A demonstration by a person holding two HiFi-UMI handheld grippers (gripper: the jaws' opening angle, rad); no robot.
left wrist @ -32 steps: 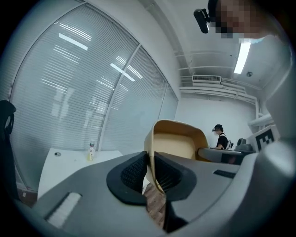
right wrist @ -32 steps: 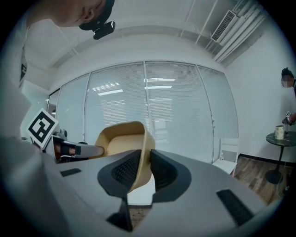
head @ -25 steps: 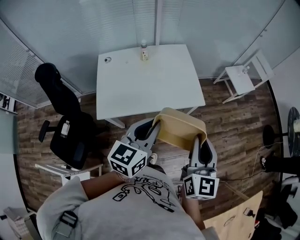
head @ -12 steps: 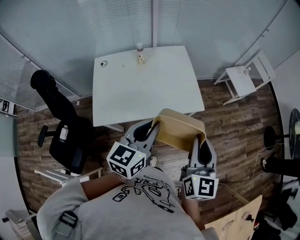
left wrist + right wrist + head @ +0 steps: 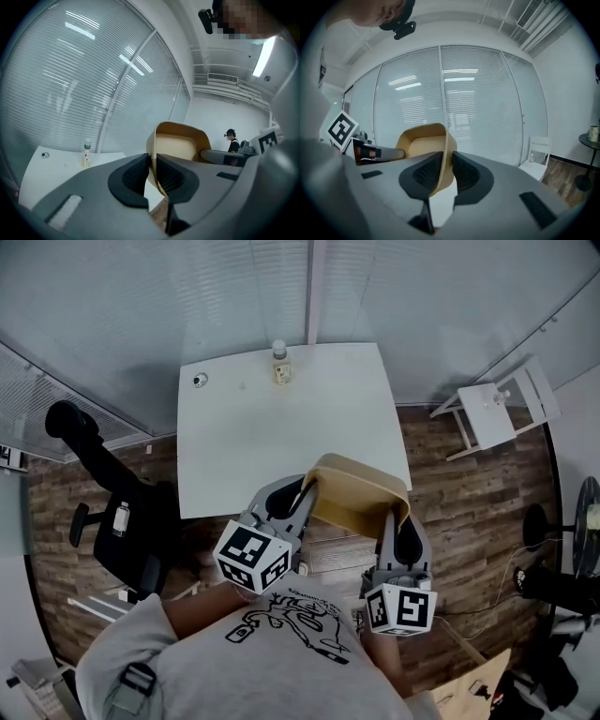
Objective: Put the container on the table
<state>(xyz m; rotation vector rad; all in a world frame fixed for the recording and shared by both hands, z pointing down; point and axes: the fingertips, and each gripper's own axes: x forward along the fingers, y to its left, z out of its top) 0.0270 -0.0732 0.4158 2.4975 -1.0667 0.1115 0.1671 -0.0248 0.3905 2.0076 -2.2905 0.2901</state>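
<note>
A tan plastic container (image 5: 361,493) hangs in the air between my two grippers, just at the near edge of the white table (image 5: 253,442). My left gripper (image 5: 302,493) is shut on the container's left rim (image 5: 151,154). My right gripper (image 5: 397,518) is shut on its right rim (image 5: 449,164). In both gripper views the thin tan wall sits pinched between the dark ribbed pads. The container's open side faces away from me, towards the table and the blinds.
A small bottle (image 5: 278,363) stands at the table's far edge and a small round object (image 5: 199,381) lies at its far left corner. A black office chair (image 5: 112,512) stands left of the table, a white stool (image 5: 497,409) to the right. Glass walls with blinds stand behind.
Both grippers and the container have moved forward towards the table; the table's near edge now lies under the container's front. The grips are unchanged.
</note>
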